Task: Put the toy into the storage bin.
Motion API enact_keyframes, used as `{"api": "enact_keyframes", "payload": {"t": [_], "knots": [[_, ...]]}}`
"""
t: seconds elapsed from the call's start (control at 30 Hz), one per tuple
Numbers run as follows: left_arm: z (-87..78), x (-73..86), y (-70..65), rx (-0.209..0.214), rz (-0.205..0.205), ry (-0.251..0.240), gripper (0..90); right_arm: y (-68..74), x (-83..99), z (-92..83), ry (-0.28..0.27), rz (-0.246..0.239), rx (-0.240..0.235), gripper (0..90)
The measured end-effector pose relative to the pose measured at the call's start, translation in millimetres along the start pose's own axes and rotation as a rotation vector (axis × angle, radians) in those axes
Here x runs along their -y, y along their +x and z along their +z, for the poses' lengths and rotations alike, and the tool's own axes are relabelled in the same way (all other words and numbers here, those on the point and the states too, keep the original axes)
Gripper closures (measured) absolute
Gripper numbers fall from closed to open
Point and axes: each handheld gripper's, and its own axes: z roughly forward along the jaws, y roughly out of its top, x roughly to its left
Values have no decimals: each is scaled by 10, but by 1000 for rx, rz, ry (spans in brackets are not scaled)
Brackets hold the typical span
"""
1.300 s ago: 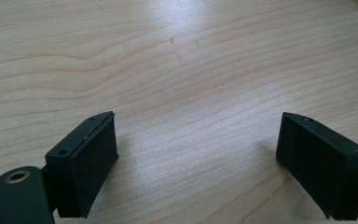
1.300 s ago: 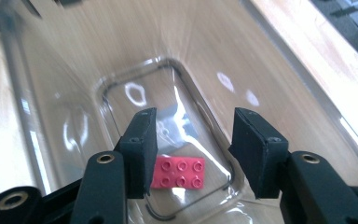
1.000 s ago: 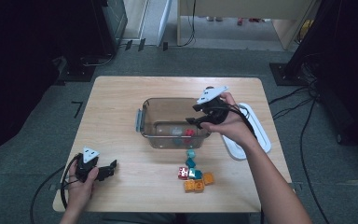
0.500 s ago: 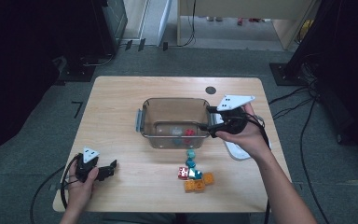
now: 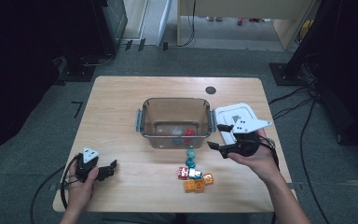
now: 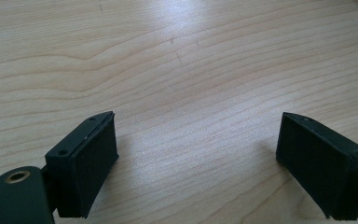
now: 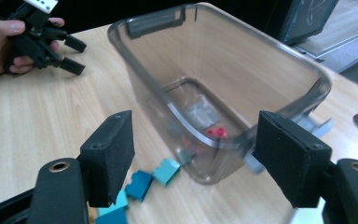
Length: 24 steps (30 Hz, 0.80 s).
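A clear plastic bin (image 5: 175,122) sits mid-table, open side up, long axis running left to right. No readable writing. The right gripper (image 5: 219,136) hovers just right of it — jaws wide apart after opening, nothing between them. The left gripper (image 5: 110,167) rests near the table's (image 5: 116,107) front-left corner, jaws apart, empty.

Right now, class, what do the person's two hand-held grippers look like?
Both are black. The left hand-held gripper and right hand-held gripper each carry a grey three-cornered plate on top, have flat rectangular black pads, and trail a dark cable. The forearms are bare, without sleeves.
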Motion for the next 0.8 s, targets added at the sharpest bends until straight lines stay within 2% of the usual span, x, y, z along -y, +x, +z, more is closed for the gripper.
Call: {"api": "enact_keyframes", "payload": {"t": [0.23, 0.37, 0.43, 0.53, 0.8], "knots": [[-1, 0, 1, 0, 1, 1, 123, 178, 372, -18, -7, 10, -8, 337], [-1, 0, 0, 0, 1, 1, 123, 282, 598, -5, -2, 32, -30, 350], [-1, 0, 0, 0, 1, 1, 123, 321, 706, 27, 17, 47, -46, 350], [-1, 0, 0, 0, 1, 1, 123, 377, 835, 95, 53, 38, -50, 352], [-1, 0, 0, 0, 1, 1, 123, 416, 1097, 272, 121, 46, -60, 400]]}}
